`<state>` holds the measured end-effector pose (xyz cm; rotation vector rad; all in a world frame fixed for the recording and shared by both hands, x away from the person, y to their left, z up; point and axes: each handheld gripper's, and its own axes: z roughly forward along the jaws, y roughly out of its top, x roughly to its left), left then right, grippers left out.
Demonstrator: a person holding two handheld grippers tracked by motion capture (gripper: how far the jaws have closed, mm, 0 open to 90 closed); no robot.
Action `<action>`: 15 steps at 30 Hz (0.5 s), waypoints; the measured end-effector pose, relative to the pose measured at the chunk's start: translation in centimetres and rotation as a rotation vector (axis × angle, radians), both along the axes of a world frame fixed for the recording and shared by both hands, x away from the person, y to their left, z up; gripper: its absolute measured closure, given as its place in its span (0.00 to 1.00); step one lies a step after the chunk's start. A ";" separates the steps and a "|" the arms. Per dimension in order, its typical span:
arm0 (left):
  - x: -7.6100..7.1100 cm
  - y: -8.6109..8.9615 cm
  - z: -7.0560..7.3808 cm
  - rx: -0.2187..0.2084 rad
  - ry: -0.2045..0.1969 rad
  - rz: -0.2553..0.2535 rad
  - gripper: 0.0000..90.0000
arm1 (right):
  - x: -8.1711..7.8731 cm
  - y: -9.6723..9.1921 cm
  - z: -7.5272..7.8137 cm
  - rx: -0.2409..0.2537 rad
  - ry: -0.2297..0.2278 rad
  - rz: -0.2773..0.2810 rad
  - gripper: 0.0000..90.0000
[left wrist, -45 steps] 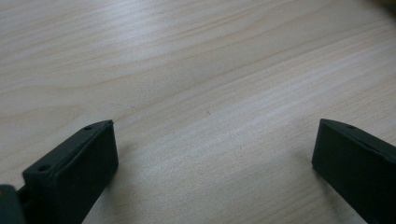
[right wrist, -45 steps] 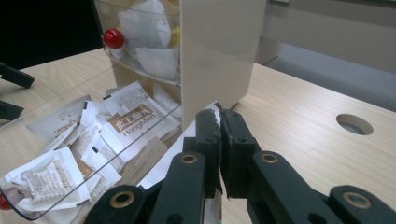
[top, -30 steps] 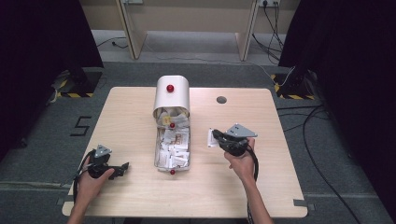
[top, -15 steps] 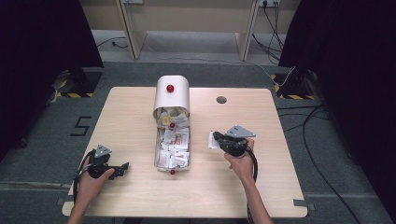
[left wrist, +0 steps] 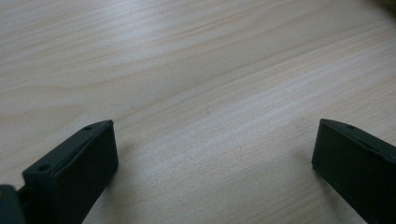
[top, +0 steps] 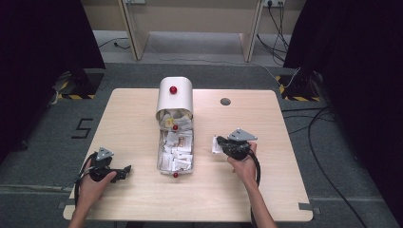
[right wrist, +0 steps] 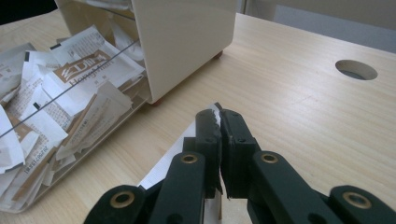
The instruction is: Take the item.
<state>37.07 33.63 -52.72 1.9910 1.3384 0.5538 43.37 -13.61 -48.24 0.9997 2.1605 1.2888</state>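
The right tool [right wrist: 219,122] is clamped on a white packet [right wrist: 173,161] just right of the packet-filled tray [top: 164,166], while the left tool [left wrist: 212,154] is held open over bare worktop [top: 285,190], so sorting seems barely begun.

Wooden table [top: 142,109], grey floor [top: 43,142], dark curtains [top: 43,38]
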 end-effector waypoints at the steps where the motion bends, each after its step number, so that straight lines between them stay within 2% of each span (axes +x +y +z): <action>1: 0.0 0.0 0.0 0.001 0.000 0.001 0.00 | 0.1 0.1 -0.2 -0.003 0.006 0.001 0.97; 15: 0.0 0.0 0.0 0.000 0.000 0.000 0.00 | 0.5 0.5 -1.5 -0.024 0.042 0.004 0.96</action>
